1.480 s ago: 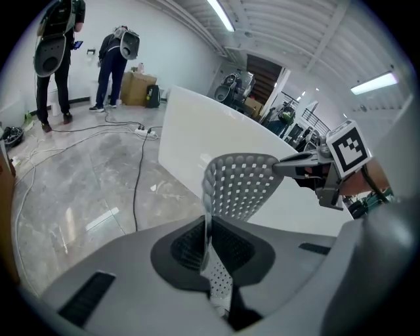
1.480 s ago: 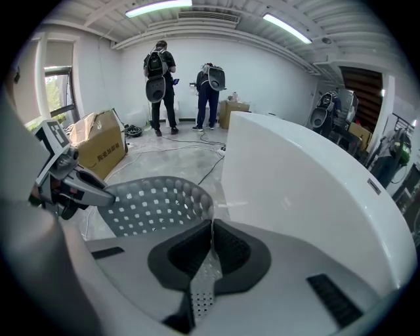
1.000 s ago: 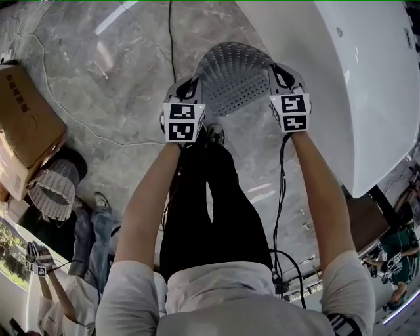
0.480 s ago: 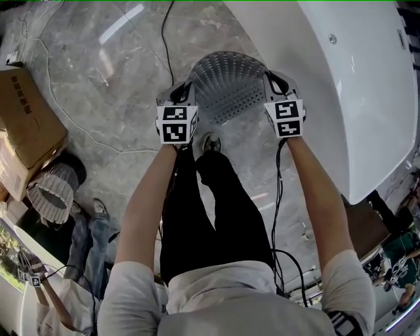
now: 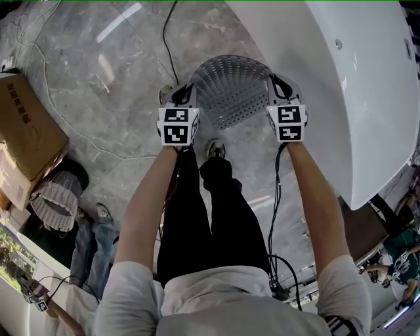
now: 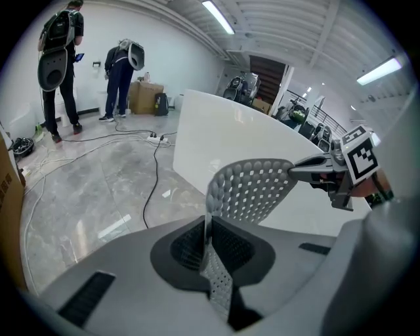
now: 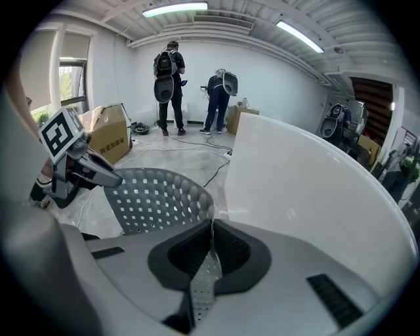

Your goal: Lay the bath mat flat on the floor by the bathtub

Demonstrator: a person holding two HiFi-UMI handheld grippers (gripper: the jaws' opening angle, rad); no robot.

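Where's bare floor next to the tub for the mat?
Bare marble floor lies under the held bath mat, between the bathtub wall and the black cable. A wider patch runs left of that cable toward the cardboard box. Crowded: around the person's shoe and the cables lower right.

bright ceiling strip lights, floor glare, fisheye-warped dark edges

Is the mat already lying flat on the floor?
No, the mat hangs curved between the left gripper and the right gripper, each shut on one edge of it.
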